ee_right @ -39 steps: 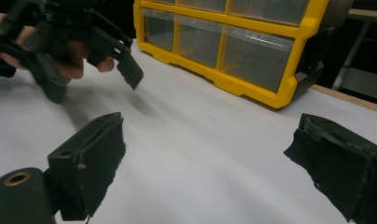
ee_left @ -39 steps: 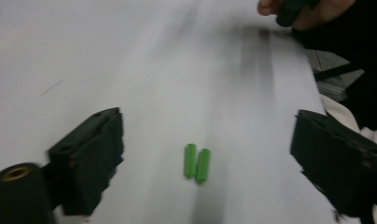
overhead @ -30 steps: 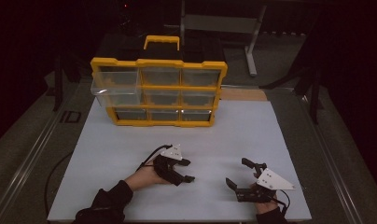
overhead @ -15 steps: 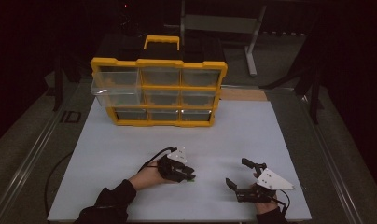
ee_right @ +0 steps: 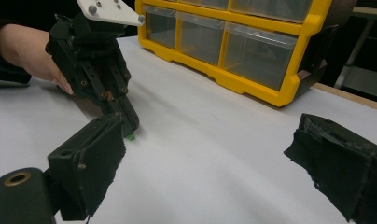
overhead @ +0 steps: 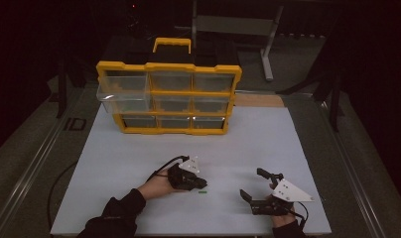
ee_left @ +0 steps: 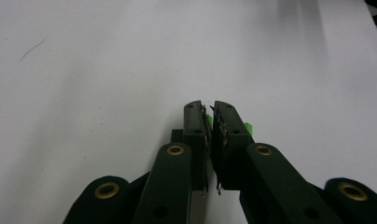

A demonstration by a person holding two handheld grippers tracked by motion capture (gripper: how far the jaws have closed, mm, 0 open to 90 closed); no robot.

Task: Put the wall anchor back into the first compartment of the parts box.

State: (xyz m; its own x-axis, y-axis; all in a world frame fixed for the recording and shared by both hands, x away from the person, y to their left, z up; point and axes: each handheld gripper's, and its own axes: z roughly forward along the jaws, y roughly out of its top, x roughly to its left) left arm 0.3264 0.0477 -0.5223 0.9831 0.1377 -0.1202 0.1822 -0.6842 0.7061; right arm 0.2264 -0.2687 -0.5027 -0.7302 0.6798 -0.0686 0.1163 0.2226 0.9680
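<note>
A small green piece [overhead: 203, 191] lies on the white table [overhead: 268, 144] in front of the person's left hand. My left gripper [overhead: 201, 185] points down at it; its jaws have just been closing and now stand together, with green [ee_left: 208, 120] showing in the slit between the pads and more green [ee_left: 248, 127] beside one jaw. The right gripper view shows that left gripper [ee_right: 129, 125] tip-down on the green piece [ee_right: 130, 136]. My right gripper [overhead: 252, 182] rests near the front right, open with nothing between its pads [ee_right: 102, 158].
A yellow organizer [overhead: 168, 68] with clear drawers stands upright at the back of the table, with a black-and-yellow handle [overhead: 172, 43] on top. Its middle-left drawer [overhead: 121, 96] sticks out. In the right gripper view the organizer [ee_right: 252, 84] stands beyond the left gripper.
The left gripper's jaws have closed from wide apart to together over the green piece, and the hand shifted slightly right. The right gripper has stayed put.
</note>
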